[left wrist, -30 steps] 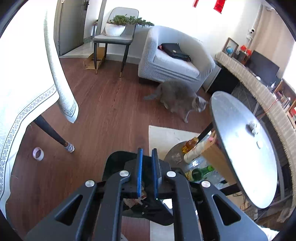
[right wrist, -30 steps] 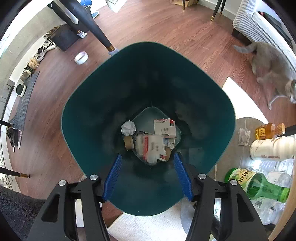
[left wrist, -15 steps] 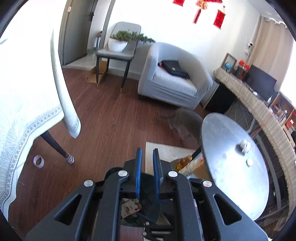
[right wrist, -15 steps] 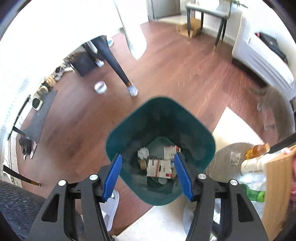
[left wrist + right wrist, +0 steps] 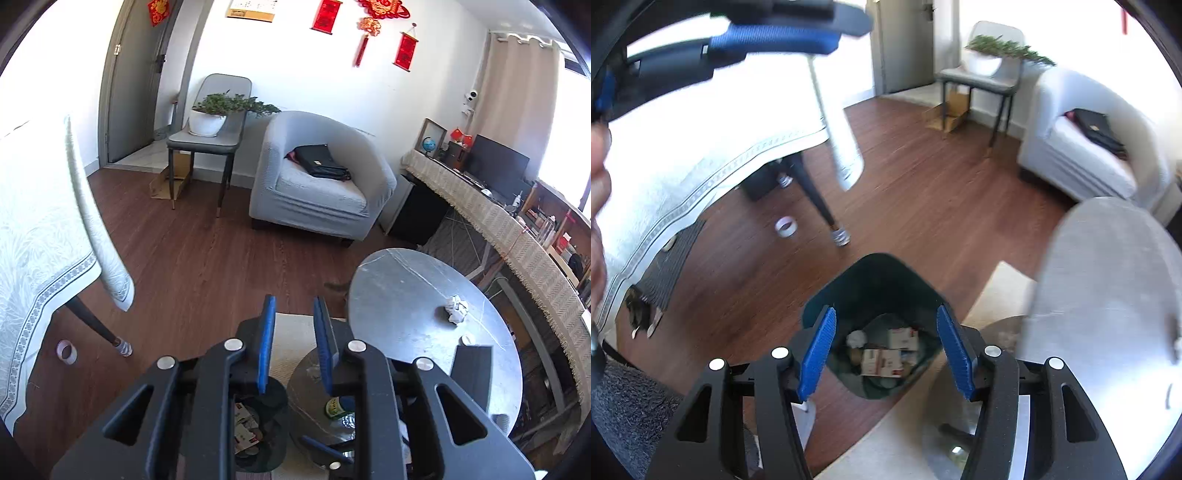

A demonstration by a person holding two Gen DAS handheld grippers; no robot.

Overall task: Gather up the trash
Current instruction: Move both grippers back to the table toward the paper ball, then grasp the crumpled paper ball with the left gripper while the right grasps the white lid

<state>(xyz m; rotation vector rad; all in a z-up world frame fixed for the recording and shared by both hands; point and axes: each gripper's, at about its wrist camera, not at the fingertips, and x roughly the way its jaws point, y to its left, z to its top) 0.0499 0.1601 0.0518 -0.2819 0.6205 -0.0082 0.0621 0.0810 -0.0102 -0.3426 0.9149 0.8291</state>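
A dark green bin (image 5: 882, 273) stands on the wood floor below my right gripper (image 5: 886, 310), which hangs open and empty well above it. Crumpled paper (image 5: 857, 338) and small cartons (image 5: 882, 362) lie in the bin's bottom. My left gripper (image 5: 293, 301) is empty and its jaws are opening; most of the bin (image 5: 275, 402) sits hidden behind it. On the round grey table (image 5: 402, 291) to the right lie a crumpled paper ball (image 5: 455, 308) and a small white cap (image 5: 468, 339). The left gripper's blue finger (image 5: 775, 38) crosses the top left of the right wrist view.
A green bottle (image 5: 334, 406) lies on a lower round table (image 5: 306, 384) over a pale rug (image 5: 291, 332). A cloth-covered table (image 5: 40, 236) with a dark leg (image 5: 96, 325) stands left, a tape roll (image 5: 66, 350) beside it. A grey armchair (image 5: 317, 192) and a chair with a plant (image 5: 207, 140) stand behind. A person's hand (image 5: 598, 177) shows at the left edge.
Both grippers have risen, so the bin looks much smaller and the round table's top has come into view. The left jaws have widened. The grey cat has gone out of sight.
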